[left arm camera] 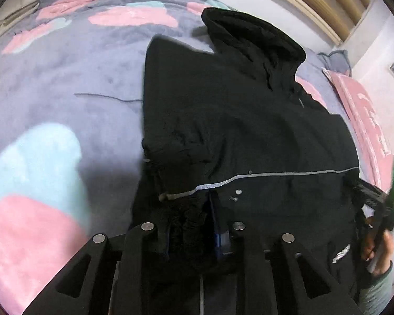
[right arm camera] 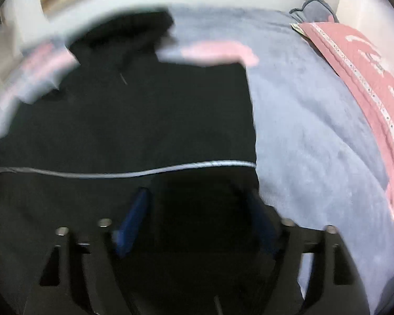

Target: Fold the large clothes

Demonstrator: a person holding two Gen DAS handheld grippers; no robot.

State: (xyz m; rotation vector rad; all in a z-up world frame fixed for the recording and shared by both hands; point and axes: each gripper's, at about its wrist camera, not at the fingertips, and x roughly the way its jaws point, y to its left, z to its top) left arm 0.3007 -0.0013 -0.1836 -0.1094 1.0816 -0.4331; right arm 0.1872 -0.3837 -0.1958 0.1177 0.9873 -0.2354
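A black jacket with a thin grey reflective stripe lies spread on the bed, its hood at the far end. My left gripper is narrow, its jaws pinched on a bunched fold of the jacket's near left part. In the right wrist view the same jacket fills the left and middle, its stripe running across. My right gripper stands wide open over the jacket's right edge, blue pads apart, with fabric below them and no grip seen. The picture there is blurred.
The bed carries a plush lilac-grey blanket with pink and pale blue patches. A pink pillow lies along the right side. The hand-held right gripper, with a green light, shows at the left view's right edge. A slatted headboard stands behind.
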